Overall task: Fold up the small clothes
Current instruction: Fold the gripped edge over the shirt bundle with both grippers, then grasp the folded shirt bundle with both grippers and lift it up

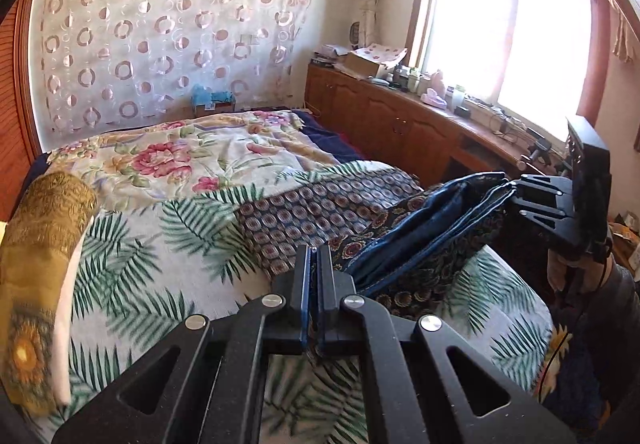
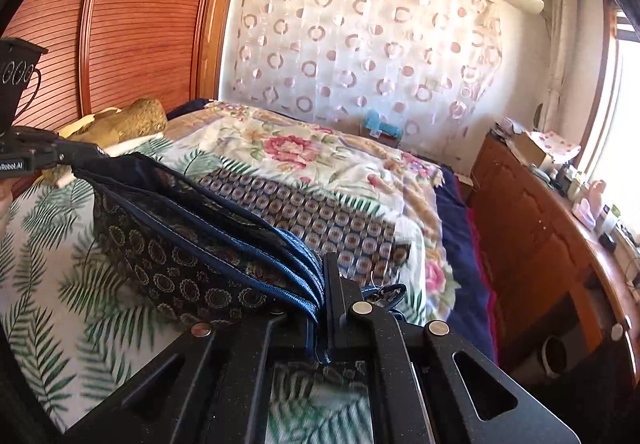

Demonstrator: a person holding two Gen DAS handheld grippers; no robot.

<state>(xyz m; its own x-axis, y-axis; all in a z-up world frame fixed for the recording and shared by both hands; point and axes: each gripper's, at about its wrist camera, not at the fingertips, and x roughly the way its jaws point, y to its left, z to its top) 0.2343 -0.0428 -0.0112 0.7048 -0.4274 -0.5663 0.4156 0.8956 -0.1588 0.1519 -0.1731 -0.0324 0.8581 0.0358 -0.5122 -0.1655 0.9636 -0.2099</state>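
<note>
My left hand-held gripper and right hand-held gripper each clamped on the blue-piped edge of dark navy medallion-print shorts, stretched mid-frame above the palm-leaf bedsheet, free bed upper left.

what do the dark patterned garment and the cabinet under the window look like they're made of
Dark patterned garment: thin woven cloth, probably cotton, matte; it drapes and bunches, with stitched blue edging. Cabinet: wood or wood veneer, glossy reddish-brown, with panelled doors.

Left gripper and right gripper both angle downward, jaws clamped shut.
</note>
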